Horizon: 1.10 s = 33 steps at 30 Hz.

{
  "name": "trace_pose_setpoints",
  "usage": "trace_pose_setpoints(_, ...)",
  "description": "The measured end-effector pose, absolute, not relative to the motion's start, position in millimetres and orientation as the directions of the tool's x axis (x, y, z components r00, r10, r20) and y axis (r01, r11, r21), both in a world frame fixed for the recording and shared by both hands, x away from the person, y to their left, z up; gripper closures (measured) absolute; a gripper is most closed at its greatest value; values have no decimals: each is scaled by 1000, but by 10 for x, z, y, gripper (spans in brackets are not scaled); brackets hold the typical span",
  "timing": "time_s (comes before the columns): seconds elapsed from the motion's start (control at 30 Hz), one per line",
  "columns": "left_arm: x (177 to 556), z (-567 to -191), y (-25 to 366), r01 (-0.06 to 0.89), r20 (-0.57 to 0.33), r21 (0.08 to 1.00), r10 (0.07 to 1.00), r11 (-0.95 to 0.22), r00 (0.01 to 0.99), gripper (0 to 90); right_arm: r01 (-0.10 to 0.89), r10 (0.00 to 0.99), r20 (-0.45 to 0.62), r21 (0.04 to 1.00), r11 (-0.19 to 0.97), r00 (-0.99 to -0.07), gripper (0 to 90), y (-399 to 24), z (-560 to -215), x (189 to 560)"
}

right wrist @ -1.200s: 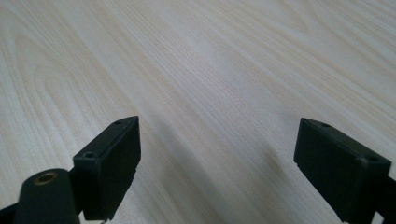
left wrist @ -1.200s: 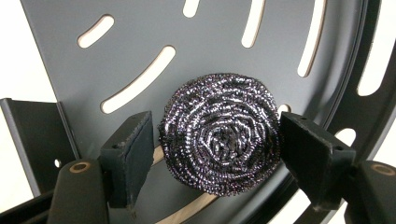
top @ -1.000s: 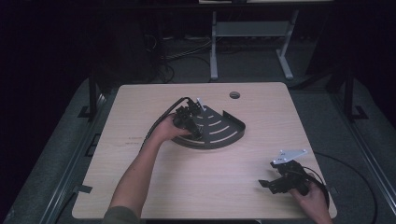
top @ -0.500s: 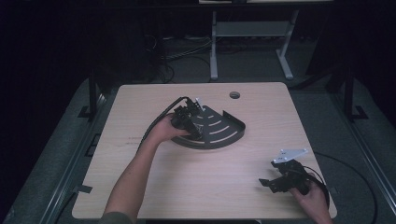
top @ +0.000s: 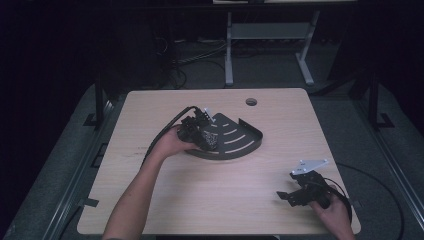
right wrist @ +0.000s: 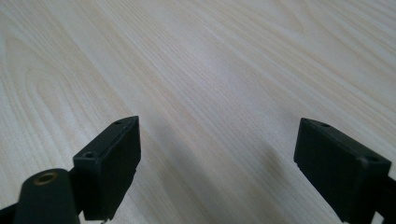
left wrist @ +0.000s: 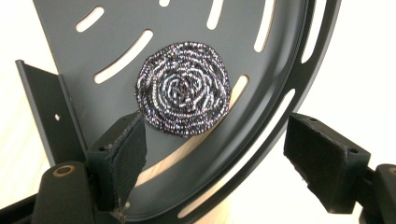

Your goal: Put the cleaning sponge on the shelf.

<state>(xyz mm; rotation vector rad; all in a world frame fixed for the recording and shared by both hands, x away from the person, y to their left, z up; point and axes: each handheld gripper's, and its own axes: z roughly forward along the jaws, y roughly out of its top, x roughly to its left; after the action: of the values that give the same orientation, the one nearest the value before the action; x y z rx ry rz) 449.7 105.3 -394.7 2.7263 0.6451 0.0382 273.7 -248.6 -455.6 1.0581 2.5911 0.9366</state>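
Note:
A dark metal quarter-round tray (top: 248,138) with curved slots lies at the middle of the wooden table (top: 200,200). A coiled steel-wool scourer (left wrist: 183,88) rests on the tray floor (left wrist: 70,37), and it also shows as a speckled patch (top: 212,140). My left gripper (top: 201,133) hovers over the tray's left part. Its jaws have just been opening, and they stand wide apart (left wrist: 215,144) just short of the scourer, with nothing pressed between the pads. My right gripper (top: 286,196) rests near the table's front right, open (right wrist: 217,158) over bare wood.
A round cable hole (top: 251,102) sits near the table's far edge. A metal stand (top: 270,35) and loose cables (top: 200,62) lie on the floor behind the table. The right gripper's cable (top: 380,185) loops off the table's right edge.
The left hand has drawn back a little to the left and up from the tray. The right hand has kept still.

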Motion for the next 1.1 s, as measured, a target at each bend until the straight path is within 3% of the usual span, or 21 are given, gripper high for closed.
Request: trace_pose_setpoints(1.1,4060,-3880,1349,417,-19,384,444,-824,896,208,562,678,60,614,554,-733,144,-2425,-4563,2753)
